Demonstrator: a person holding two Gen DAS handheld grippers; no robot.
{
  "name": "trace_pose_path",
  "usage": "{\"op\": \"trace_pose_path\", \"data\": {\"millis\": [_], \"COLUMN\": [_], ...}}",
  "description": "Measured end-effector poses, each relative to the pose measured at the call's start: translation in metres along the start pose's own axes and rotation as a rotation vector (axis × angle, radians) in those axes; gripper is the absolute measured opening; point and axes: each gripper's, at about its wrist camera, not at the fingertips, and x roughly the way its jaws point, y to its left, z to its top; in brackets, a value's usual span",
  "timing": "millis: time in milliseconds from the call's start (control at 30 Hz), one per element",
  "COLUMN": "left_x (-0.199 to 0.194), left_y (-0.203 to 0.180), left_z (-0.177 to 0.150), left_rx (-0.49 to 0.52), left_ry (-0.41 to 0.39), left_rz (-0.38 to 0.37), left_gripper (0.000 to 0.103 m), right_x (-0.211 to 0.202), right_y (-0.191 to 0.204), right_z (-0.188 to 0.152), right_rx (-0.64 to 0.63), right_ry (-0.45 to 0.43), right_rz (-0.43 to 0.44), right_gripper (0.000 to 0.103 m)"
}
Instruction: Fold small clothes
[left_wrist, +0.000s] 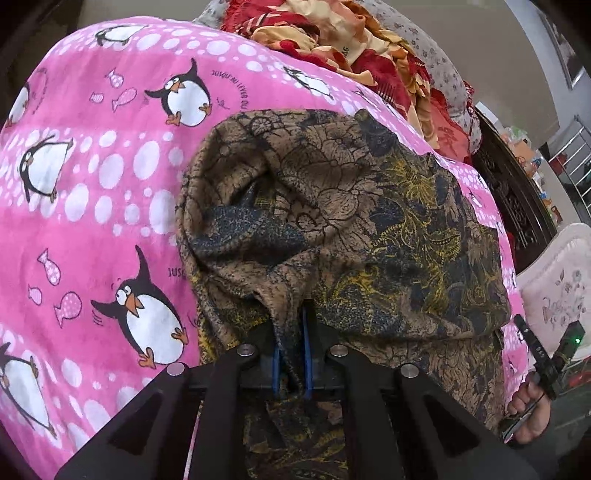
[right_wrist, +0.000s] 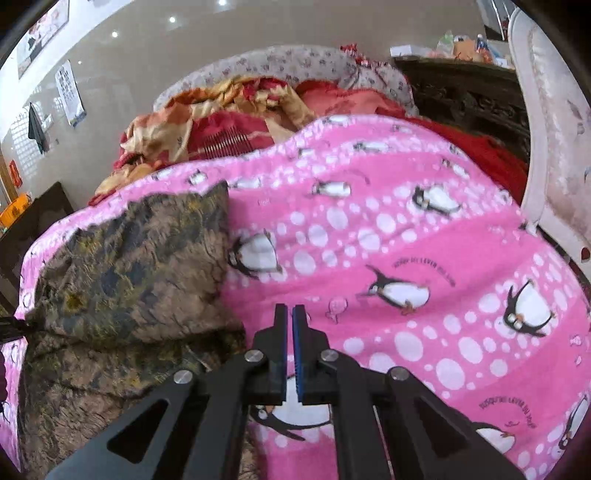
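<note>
A brown, dark blue and yellow patterned garment (left_wrist: 332, 206) lies on a pink penguin-print sheet (left_wrist: 92, 192). My left gripper (left_wrist: 293, 314) is shut on a bunched fold of the garment, which drapes over its fingers. In the right wrist view the garment (right_wrist: 129, 266) lies folded at the left on the pink sheet (right_wrist: 406, 240). My right gripper (right_wrist: 290, 314) is shut and empty, just above the sheet, to the right of the garment. The right gripper also shows at the right edge of the left wrist view (left_wrist: 546, 354), held in a hand.
A red and gold blanket (right_wrist: 221, 122) is heaped at the far end of the bed, with a floral pillow (right_wrist: 295, 62) behind it. A white padded chair (right_wrist: 554, 147) and a dark carved cabinet (right_wrist: 461, 92) stand to the right.
</note>
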Motion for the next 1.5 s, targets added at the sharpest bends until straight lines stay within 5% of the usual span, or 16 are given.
{"op": "trace_pose_path", "data": {"millis": [200, 300, 367, 500, 633, 733, 833, 867, 900, 933, 1000, 1133, 1300, 1367, 1500], "left_x": [-0.002, -0.015, -0.031, -0.060, -0.062, -0.046, -0.020, -0.009, 0.001, 0.000, -0.006, -0.015, -0.018, -0.020, -0.022], "left_y": [0.005, 0.012, 0.020, 0.037, 0.022, -0.012, -0.033, -0.032, -0.027, -0.020, -0.008, 0.003, -0.003, -0.005, 0.000], "left_z": [0.000, -0.002, -0.008, -0.019, -0.027, -0.035, -0.042, -0.044, -0.045, -0.046, -0.042, -0.037, -0.037, -0.041, -0.043], "left_rx": [-0.027, -0.036, -0.041, -0.075, -0.059, 0.036, 0.136, 0.155, 0.170, 0.175, 0.156, 0.205, 0.228, 0.244, 0.200], "left_ry": [-0.007, -0.030, -0.058, -0.134, -0.141, -0.085, -0.006, 0.025, 0.066, 0.066, 0.100, 0.132, 0.115, 0.095, 0.068], "left_rz": [-0.012, -0.011, -0.002, 0.027, -0.079, -0.165, -0.123, -0.057, 0.005, -0.021, -0.024, -0.008, -0.008, 0.005, -0.007], "left_gripper": [0.000, 0.000, 0.000, 0.000, 0.000, 0.000, 0.000, 0.000, 0.000, 0.000, 0.000, 0.000, 0.000, 0.000, 0.000], "right_x": [-0.003, 0.033, 0.074, 0.082, 0.034, 0.011, 0.019, 0.031, 0.054, 0.073, 0.068, 0.043, 0.010, 0.015, 0.018], "right_y": [0.049, 0.081, 0.075, 0.016, 0.022, 0.058, 0.092, 0.093, 0.086, 0.071, 0.049, 0.062, 0.085, 0.104, 0.114], "right_z": [0.037, 0.045, 0.035, 0.025, 0.026, 0.031, 0.030, 0.028, 0.021, 0.014, 0.015, 0.015, 0.012, 0.012, -0.004], "right_rx": [-0.054, -0.151, -0.225, -0.087, -0.100, -0.171, -0.269, -0.290, -0.297, -0.284, -0.193, -0.271, -0.305, -0.275, -0.194], "right_ry": [-0.056, 0.090, 0.252, 0.268, 0.110, 0.048, 0.082, 0.108, 0.192, 0.266, 0.244, 0.212, 0.126, 0.155, 0.183], "right_rz": [0.171, 0.306, 0.106, -0.121, -0.058, 0.105, 0.259, 0.239, 0.129, 0.017, 0.027, -0.030, 0.053, 0.161, 0.263], "right_gripper": [0.003, 0.003, 0.002, 0.002, 0.002, 0.004, 0.006, 0.006, 0.006, 0.004, 0.000, 0.002, 0.010, 0.019, 0.020]}}
